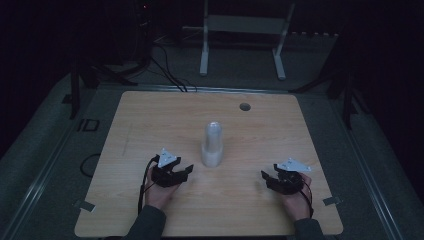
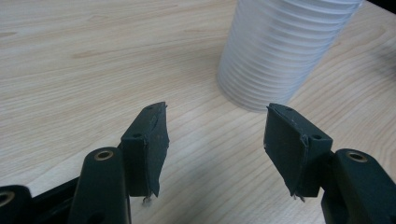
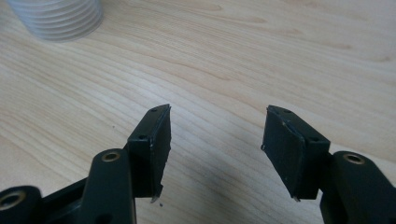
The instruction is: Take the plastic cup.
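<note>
Stack of ribbed white plastic cups (image 1: 212, 145) standing upright at mid table (image 1: 150, 115), apparently mouth down. Left gripper (image 1: 187, 172) just left of stack, right gripper (image 1: 264, 180) well to its right. Both low over the wood, jaws spread, nothing between. Judged light, thin-walled, slick, easily crushed or tipped. Best pinched gently, low on the ribbed wall.

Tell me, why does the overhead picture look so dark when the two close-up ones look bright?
High view: dim overall, the room behind nearly black, the stack of cups a pale blur. Left gripper view: evenly lit, wood grain of the table clear, cup ridges sharp, the left gripper slightly soft up close. Right gripper view: bright, no harsh glare, the stack cut off at the corner.
</note>
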The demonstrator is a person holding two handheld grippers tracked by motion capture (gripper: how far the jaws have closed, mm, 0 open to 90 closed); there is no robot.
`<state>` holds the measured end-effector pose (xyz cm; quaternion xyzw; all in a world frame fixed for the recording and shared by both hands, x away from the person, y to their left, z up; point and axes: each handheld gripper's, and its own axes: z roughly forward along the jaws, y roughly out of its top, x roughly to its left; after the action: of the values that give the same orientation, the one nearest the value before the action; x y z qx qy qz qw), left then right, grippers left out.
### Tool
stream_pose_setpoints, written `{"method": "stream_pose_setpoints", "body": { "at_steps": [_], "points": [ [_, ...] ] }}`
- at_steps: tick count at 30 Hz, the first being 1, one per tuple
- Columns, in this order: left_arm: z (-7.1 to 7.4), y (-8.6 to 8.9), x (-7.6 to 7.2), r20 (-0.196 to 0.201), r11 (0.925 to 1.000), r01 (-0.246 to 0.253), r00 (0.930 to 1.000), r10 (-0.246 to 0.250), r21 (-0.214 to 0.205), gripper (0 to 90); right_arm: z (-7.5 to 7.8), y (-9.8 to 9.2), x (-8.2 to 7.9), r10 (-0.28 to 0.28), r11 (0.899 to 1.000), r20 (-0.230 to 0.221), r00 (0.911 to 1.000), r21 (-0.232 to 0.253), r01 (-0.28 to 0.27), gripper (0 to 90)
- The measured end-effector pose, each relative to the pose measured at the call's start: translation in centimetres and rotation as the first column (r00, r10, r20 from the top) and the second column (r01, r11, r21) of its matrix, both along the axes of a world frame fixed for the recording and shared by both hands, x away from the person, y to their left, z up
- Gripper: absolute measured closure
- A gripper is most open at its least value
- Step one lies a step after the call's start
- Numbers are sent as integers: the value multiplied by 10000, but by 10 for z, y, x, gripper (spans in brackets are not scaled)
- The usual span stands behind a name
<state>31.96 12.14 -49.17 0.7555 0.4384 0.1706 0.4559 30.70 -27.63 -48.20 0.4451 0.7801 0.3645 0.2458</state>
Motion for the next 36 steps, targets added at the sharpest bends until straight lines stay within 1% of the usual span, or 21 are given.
{"method": "stream_pose_setpoints", "body": {
  "at_steps": [3, 6, 8, 11, 14, 15, 18, 22, 25, 26, 27, 30, 36],
  "points": [
    [2, -2, -1, -49, 10000, 33, 10000, -33, -6, 395, 4, 2, 0, 126, 9999, 87, 9999, -51, -126, 414],
    [6, -3, -1, -5, 10000, 87, 10000, -87, 19, 391, 8, 4, 0, 254, 9996, 152, 9996, -86, -253, 413],
    [8, -3, -2, 27, 9999, 105, 9999, -105, -17, 382, 11, 5, 0, 351, 9994, 160, 9993, 24, -351, 410],
    [11, -3, -3, 93, 9999, 103, 9999, -102, -48, 379, 17, 8, 0, 447, 9990, 282, 9986, -96, -444, 407],
    [14, -3, -3, 96, 10000, 89, 9999, -88, -41, 376, 20, 8, 0, 491, 9987, 313, 9983, -126, -488, 405],
    [15, -3, -3, 72, 9999, 101, 9999, -101, -37, 371, 25, 9, -1, 545, 9985, 406, 9977, -132, -540, 402],
    [20, -5, -3, 138, 9997, 234, 9996, -234, 30, 369, 31, 10, 0, 647, 9979, 497, 9967, -8, -648, 400],
    [23, -9, -2, 222, 9994, 320, 9992, -323, 106, 366, 40, 11, 3, 743, 9967, 579, 9956, 289, -760, 397],
    [26, -11, -1, 246, 9989, 425, 9988, -429, 177, 360, 44, 12, 4, 773, 9964, 629, 9950, 287, -792, 397],
    [29, -13, 0, 330, 9986, 464, 9983, -472, 233, 359, 47, 14, 6, 841, 9960, 690, 9941, 238, -859, 397],
    [29, -13, 0, 330, 9986, 464, 9983, -472, 233, 359, 47, 14, 6, 841, 9960, 690, 9941, 238, -859, 397],
    [35, -15, 3, 516, 9986, 490, 9974, -498, 177, 358, 51, 18, 8, 971, 9950, 730, 9926, 147, -984, 396],
    [44, -18, 7, 663, 9987, 480, 9966, -489, 143, 342, 57, 25, 10, 1151, 9932, 818, 9900, 100, -1162, 394]
  ]
}}
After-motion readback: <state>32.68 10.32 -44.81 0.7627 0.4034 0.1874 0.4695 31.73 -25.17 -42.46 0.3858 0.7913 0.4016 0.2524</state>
